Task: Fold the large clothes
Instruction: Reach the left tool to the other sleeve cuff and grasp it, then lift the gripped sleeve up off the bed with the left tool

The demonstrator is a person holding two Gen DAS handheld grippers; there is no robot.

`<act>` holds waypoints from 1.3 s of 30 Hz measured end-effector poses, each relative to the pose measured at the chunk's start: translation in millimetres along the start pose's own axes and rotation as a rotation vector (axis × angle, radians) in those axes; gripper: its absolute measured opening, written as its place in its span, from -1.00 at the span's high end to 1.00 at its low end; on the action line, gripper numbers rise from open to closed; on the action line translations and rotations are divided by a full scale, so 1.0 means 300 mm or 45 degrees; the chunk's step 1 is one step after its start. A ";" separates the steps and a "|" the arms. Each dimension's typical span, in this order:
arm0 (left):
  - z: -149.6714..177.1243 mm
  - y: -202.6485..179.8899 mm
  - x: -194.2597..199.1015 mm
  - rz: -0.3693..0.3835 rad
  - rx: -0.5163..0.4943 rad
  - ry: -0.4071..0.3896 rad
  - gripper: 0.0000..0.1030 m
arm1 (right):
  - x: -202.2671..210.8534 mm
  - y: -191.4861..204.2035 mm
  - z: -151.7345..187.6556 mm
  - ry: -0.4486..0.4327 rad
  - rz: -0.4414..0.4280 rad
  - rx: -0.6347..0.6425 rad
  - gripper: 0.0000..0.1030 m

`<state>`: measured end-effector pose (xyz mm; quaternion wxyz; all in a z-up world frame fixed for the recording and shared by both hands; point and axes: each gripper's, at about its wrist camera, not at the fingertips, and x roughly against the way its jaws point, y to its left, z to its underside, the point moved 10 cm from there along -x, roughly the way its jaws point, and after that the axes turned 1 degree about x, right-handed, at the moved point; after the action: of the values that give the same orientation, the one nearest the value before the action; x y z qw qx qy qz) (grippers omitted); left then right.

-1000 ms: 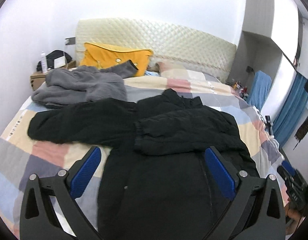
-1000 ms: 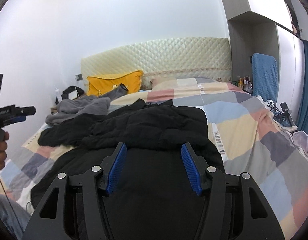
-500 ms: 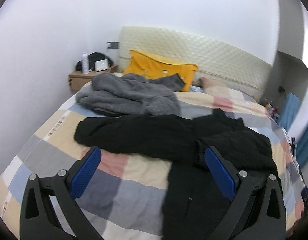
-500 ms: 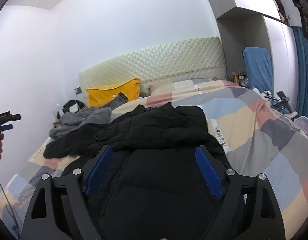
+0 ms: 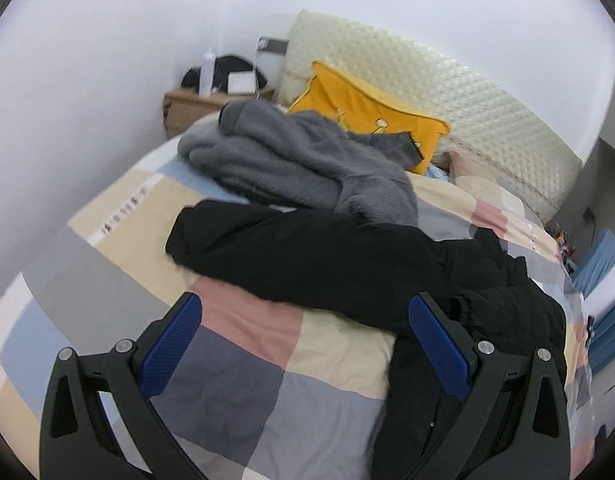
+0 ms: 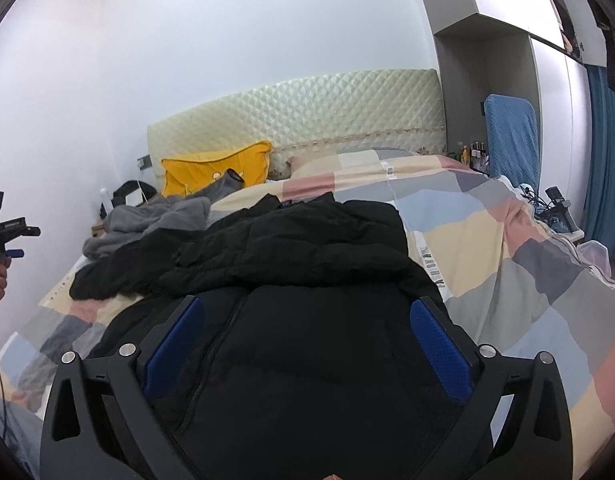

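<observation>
Both grippers gape empty: left gripper (image 5: 305, 334), right gripper (image 6: 307, 332) just opened over the jacket (image 6: 307, 264). Its sleeve (image 5: 267, 240) at 10 o'clock may drag and undo the fold.

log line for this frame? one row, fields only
stage: one sleeve folded across black jacket | left tongs: open, empty, facing outstretched sleeve | right tongs: just opened, empty, over jacket body | grey garment: unfolded

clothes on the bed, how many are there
2: a black jacket spread across the middle of the bed, and a grey fleece heaped behind it near the yellow pillow. More could lie underneath.
</observation>
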<state>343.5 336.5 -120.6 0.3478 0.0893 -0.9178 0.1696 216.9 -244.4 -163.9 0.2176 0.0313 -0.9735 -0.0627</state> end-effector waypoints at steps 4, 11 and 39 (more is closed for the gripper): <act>0.013 0.073 -0.096 0.011 0.052 0.044 -0.99 | -0.035 0.021 0.019 0.040 0.009 0.018 -1.00; 0.057 0.283 -0.300 -0.009 0.225 0.116 -0.99 | -0.088 0.061 0.029 0.095 0.040 0.063 -1.00; -0.046 0.562 -0.929 0.040 0.697 0.097 -0.25 | -0.311 0.085 0.103 0.312 0.187 0.055 -1.00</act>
<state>511.1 510.6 -339.2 0.3422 0.1592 -0.8253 0.4200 287.0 -207.5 -227.4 0.3381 -0.0281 -0.9405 -0.0213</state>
